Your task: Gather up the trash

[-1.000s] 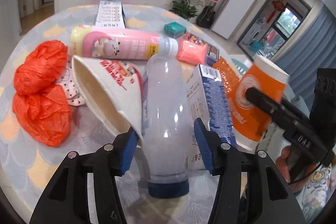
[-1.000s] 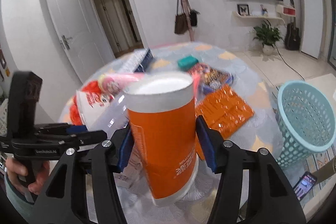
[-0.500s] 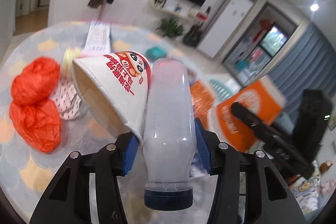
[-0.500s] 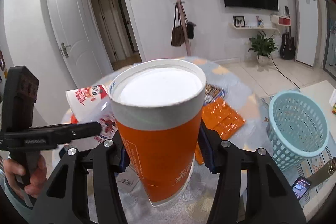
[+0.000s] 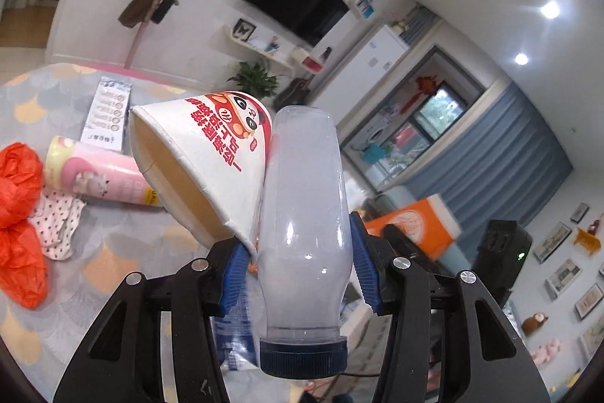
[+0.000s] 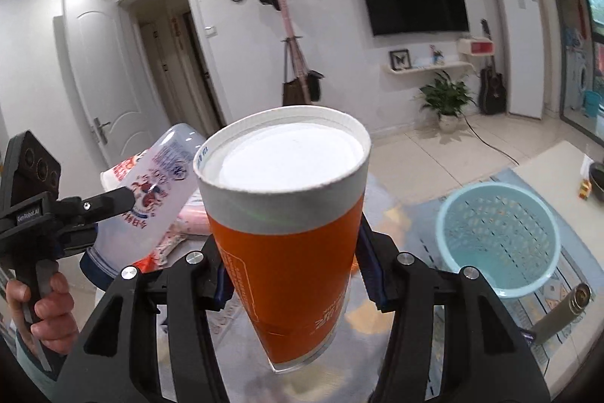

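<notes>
So the left gripper [image 5: 298, 263] had its blue pads clamped on a clear plastic bottle [image 5: 304, 214], cap end toward the camera, base pointing away. A white paper cup [image 5: 211, 153] with red print was pinched in there too, its rim caught between the left pad and the side of the bottle, mouth gaping off to the left. Both were up off the table [image 5: 113, 244].

The right gripper [image 6: 290, 263] was squeezing an orange paper cup [image 6: 287, 240] around its lower half, pads pressed on both sides. It was upside down, white base up and the open end toward the camera, also clear of the tabletop.

Further out in the left wrist view, the table had leftovers on it: a pink bottle [image 5: 98, 176] lying on its side, a crumpled orange plastic bag [image 5: 19, 214] at the left edge with a spotted white rag [image 5: 56, 225] touching it, and a white printed packet [image 5: 107, 116] beyond the pink bottle.

From the right wrist view you could see the person's left hand [image 6: 41, 312] wrapped around the handle of the other tool, over on the left. A light blue plastic basket [image 6: 498, 240] sat on the floor down to the right, beyond the table edge, well apart from either gripper, and it looked empty inside.
</notes>
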